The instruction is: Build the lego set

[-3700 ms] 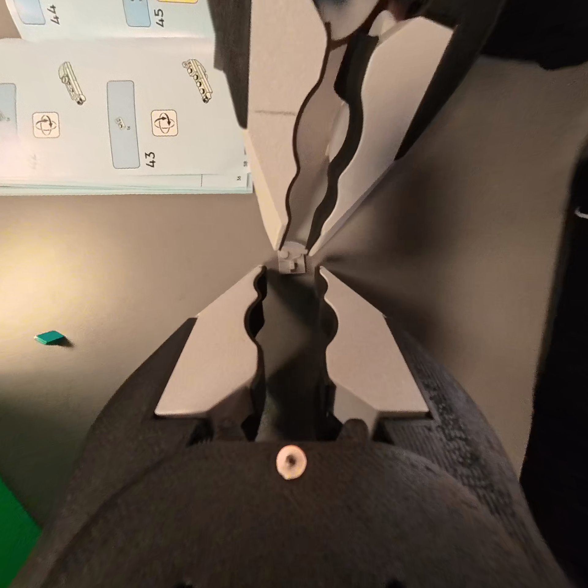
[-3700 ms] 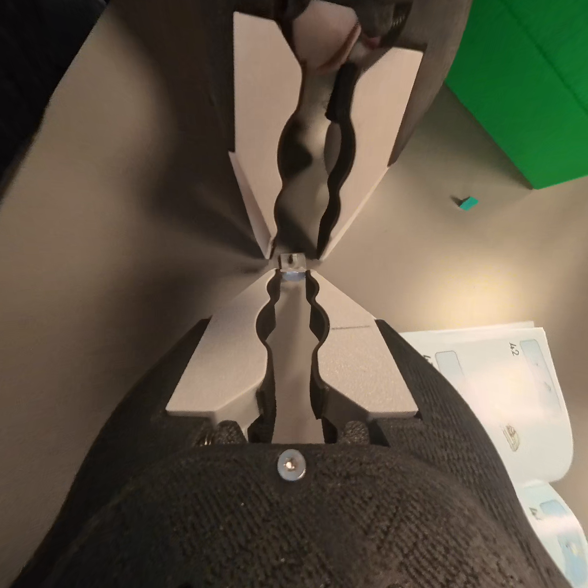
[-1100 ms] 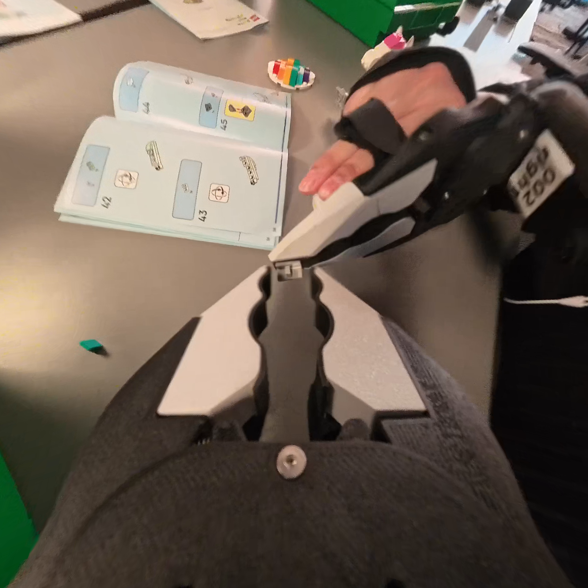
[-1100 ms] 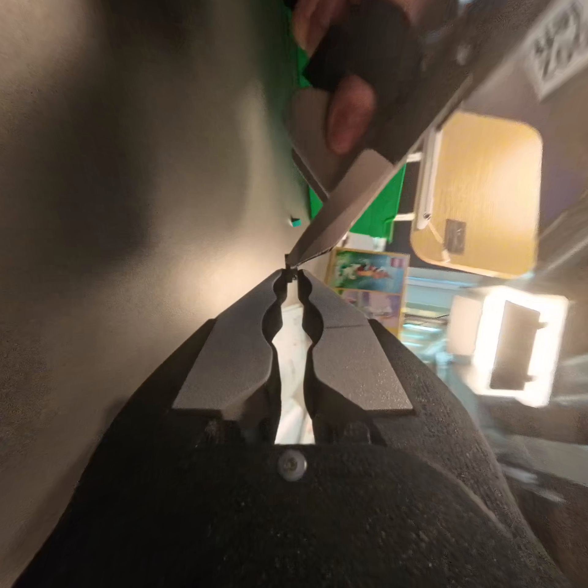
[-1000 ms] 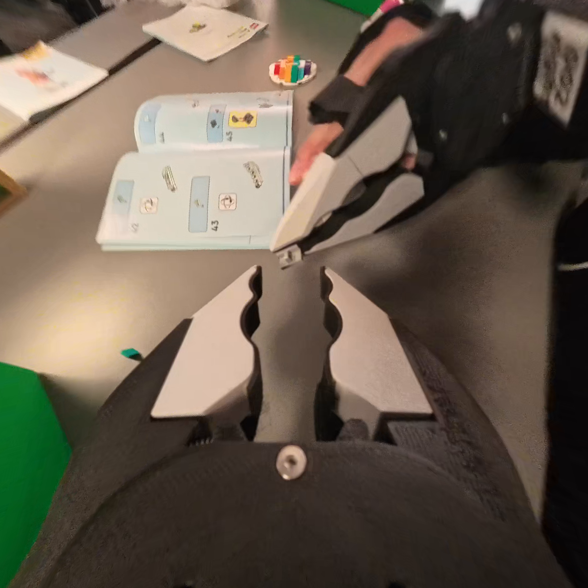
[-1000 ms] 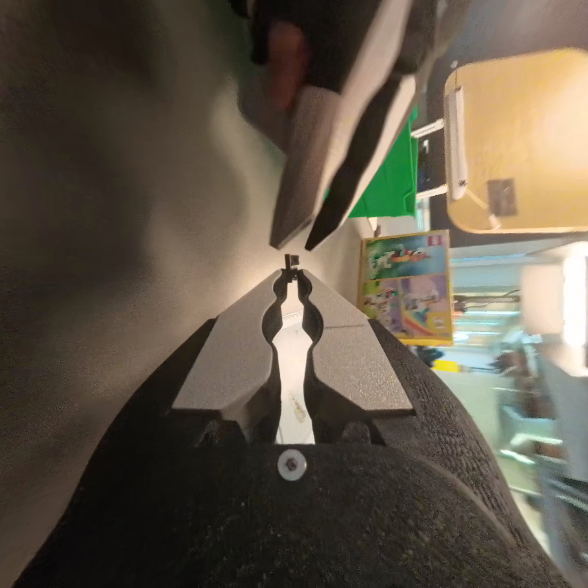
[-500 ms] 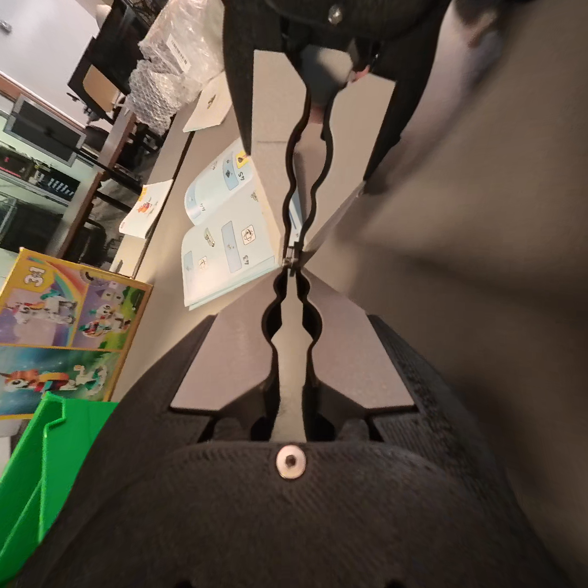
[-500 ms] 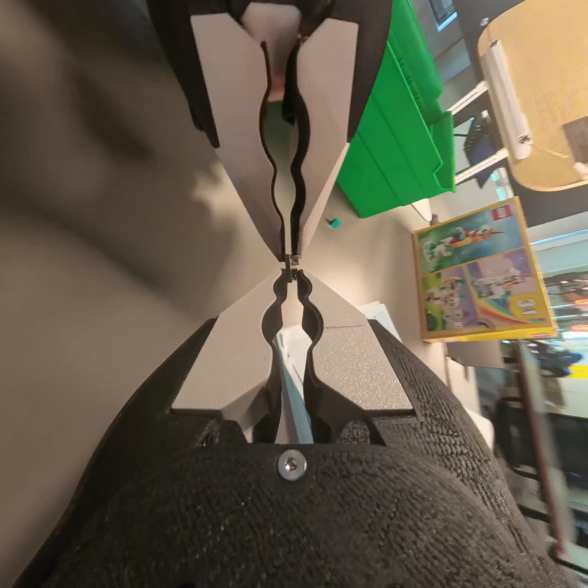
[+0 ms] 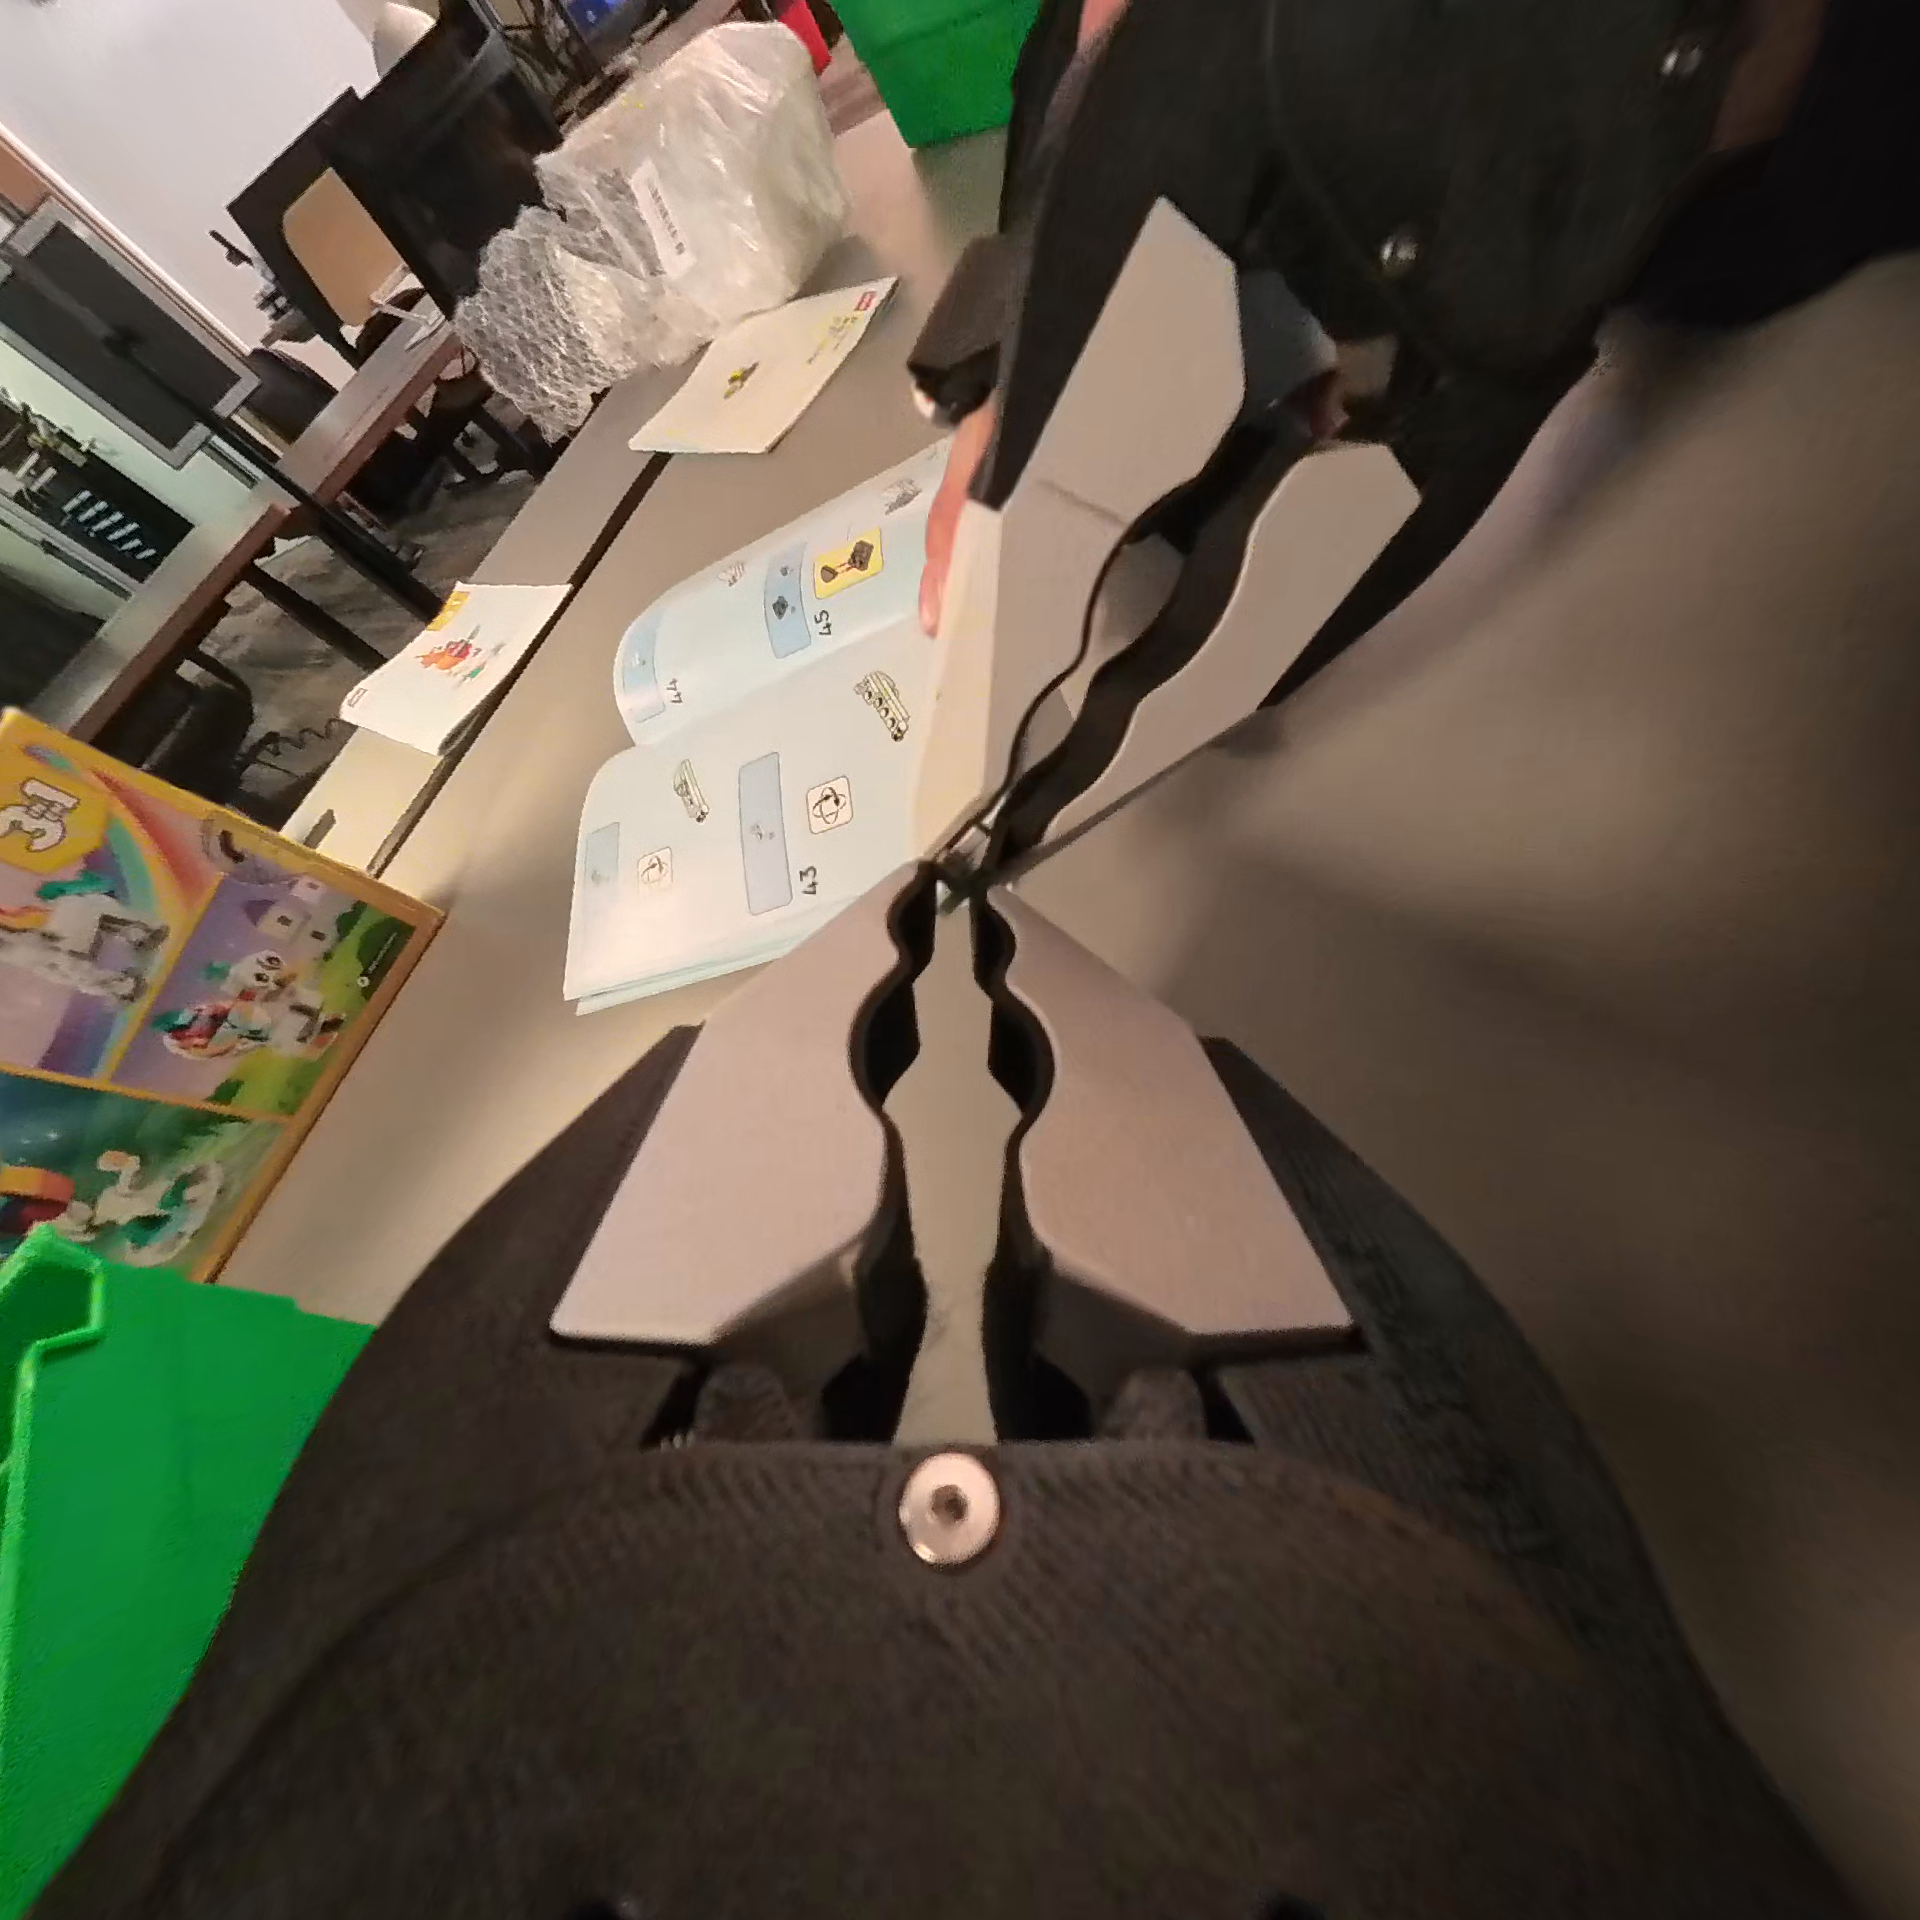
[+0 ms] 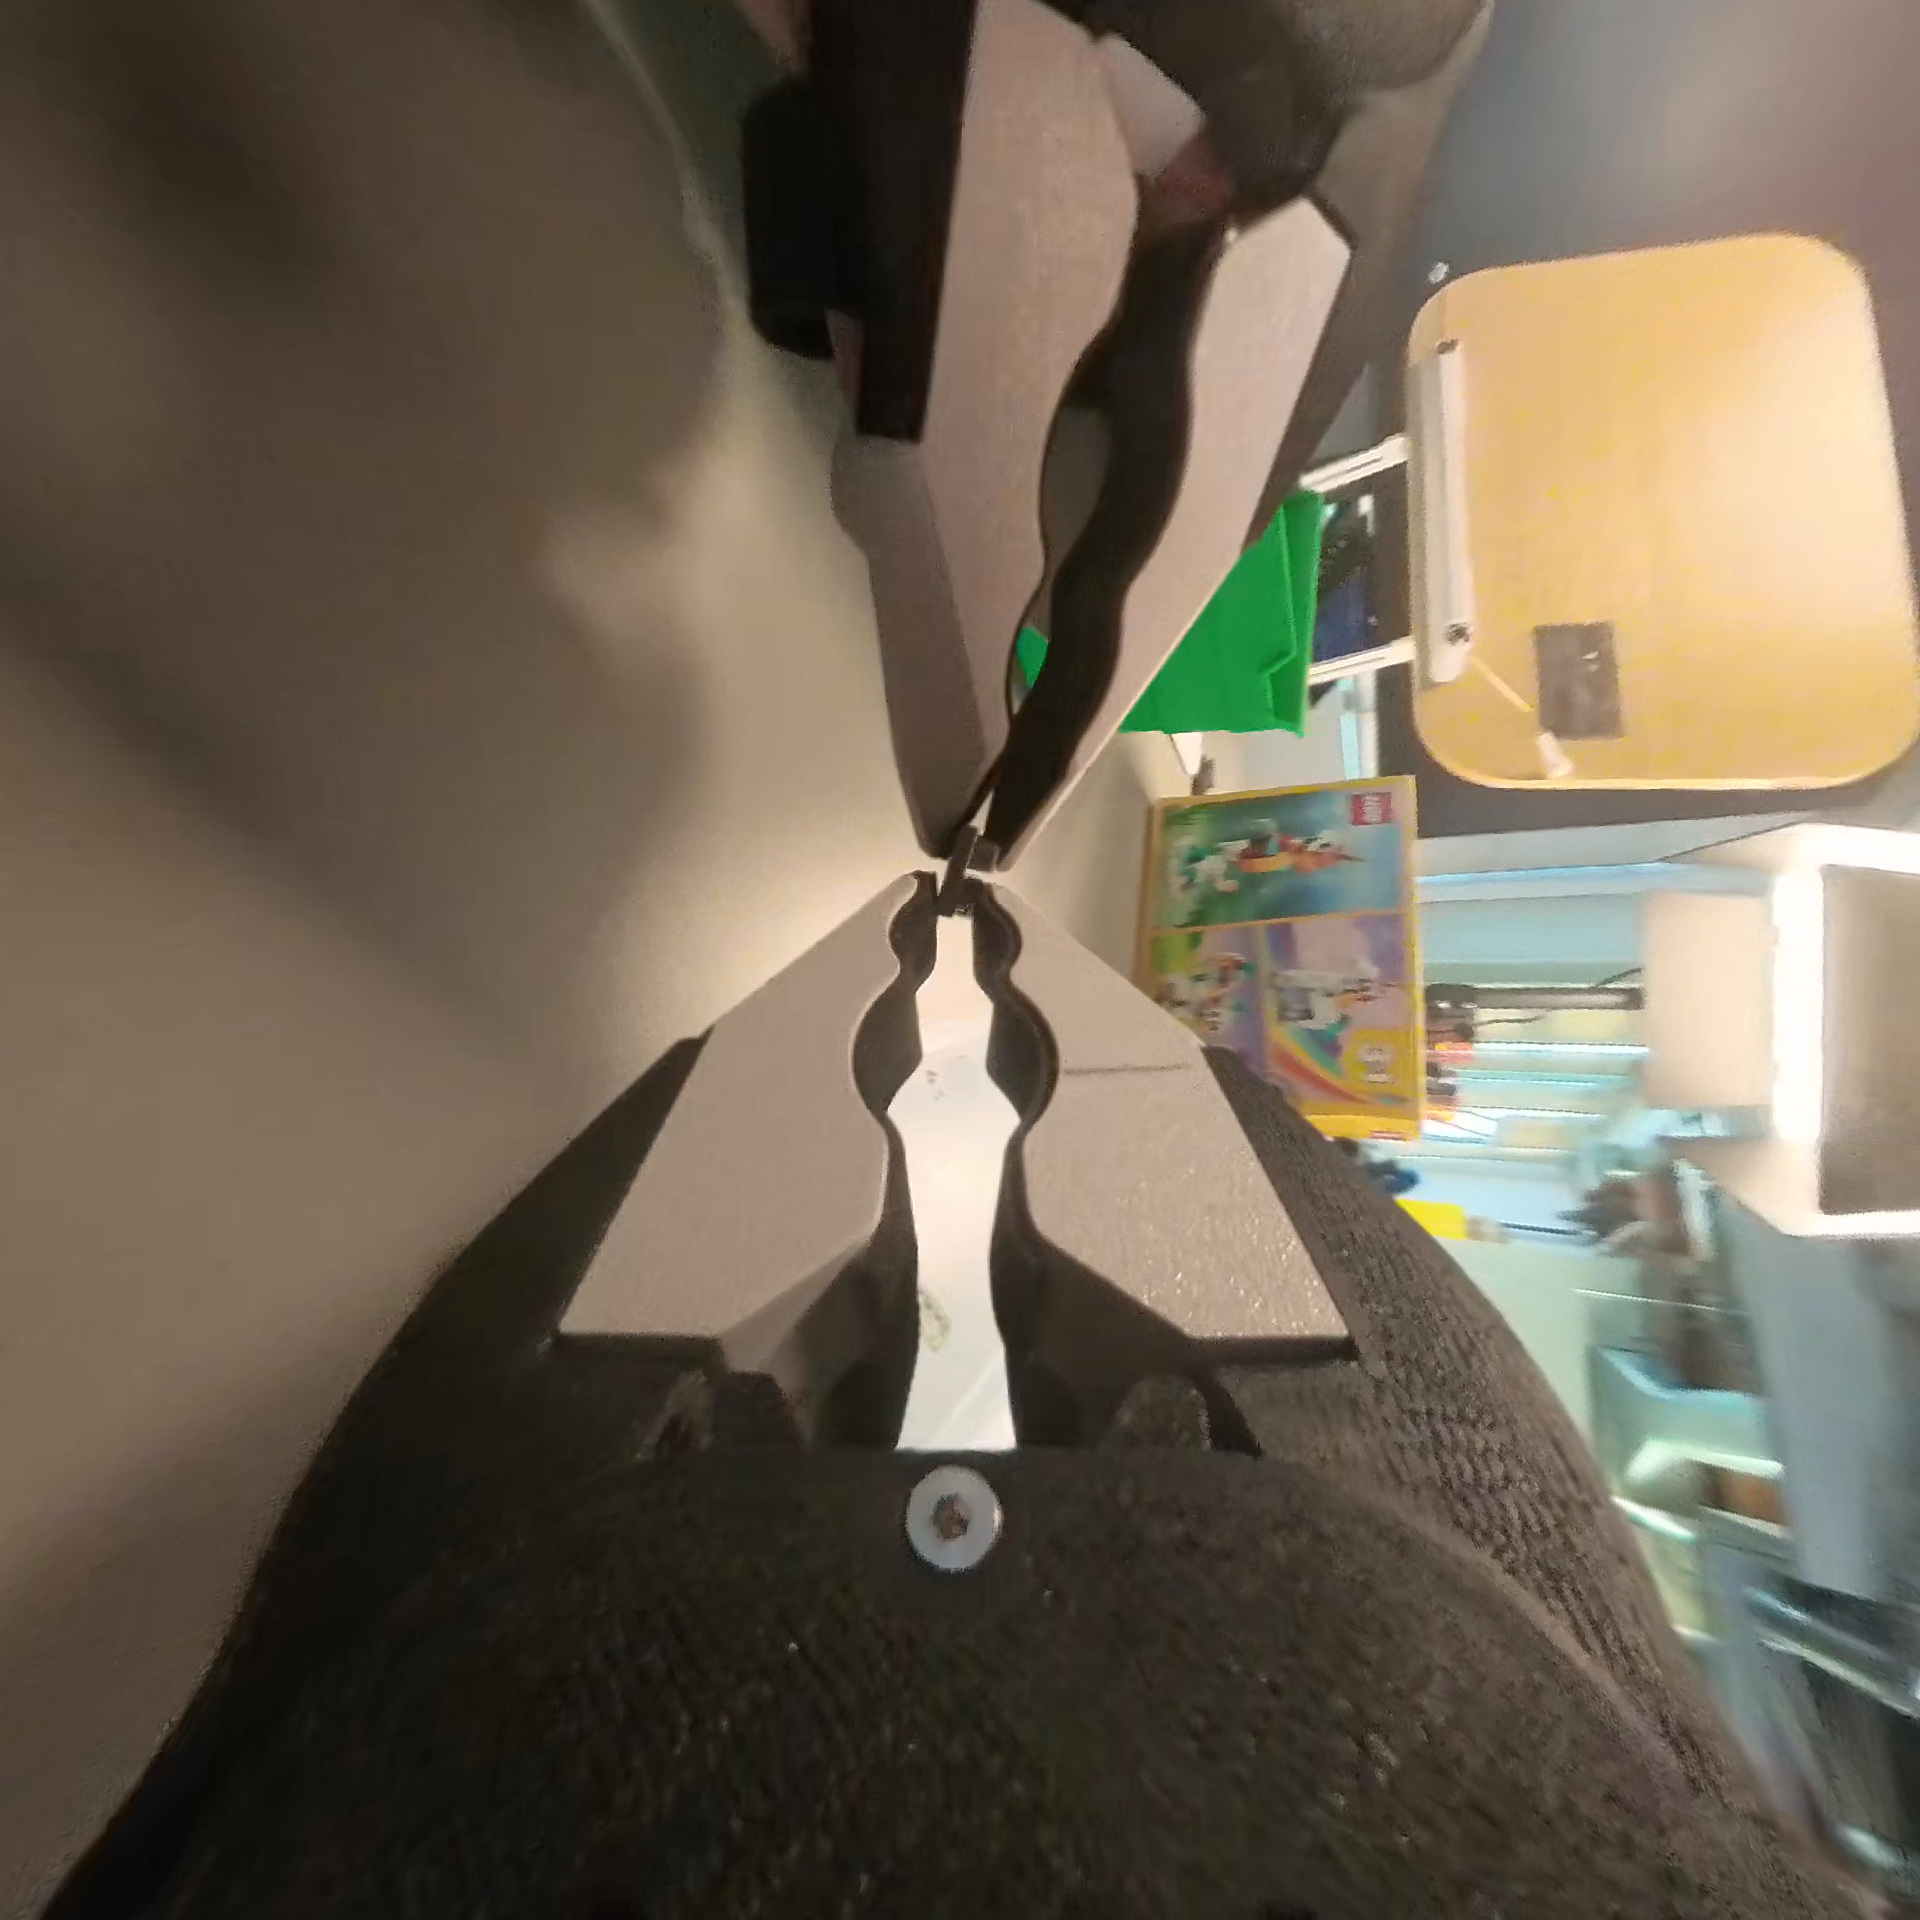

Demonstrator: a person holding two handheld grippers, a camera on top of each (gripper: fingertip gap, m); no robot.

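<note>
A tiny grey lego piece [image 9: 957,885] is held in the air above the grey table [image 9: 1558,935], between two grippers that meet tip to tip. My left gripper [image 9: 950,902] is shut on its near end. My right gripper [image 9: 987,840] comes in from above, tilted, and pinches its far end. In the right wrist view the lego piece [image 10: 962,871] sits at the tips of my right gripper [image 10: 950,900], with the left gripper [image 10: 975,837] opposite. The piece is too small and dark to show detail.
An open instruction booklet [image 9: 769,769] lies on the table behind the grippers, with a hand [image 9: 940,561] at its edge. A colourful lego box [image 9: 156,935] and a green bin [image 9: 125,1507] stand at the left. More leaflets [image 9: 769,374] and a bubble-wrap bundle [image 9: 665,239] lie farther back.
One second ago my left gripper was open and apart from the piece. It has closed on the piece at my right gripper's tip, and both grippers have tilted together.
</note>
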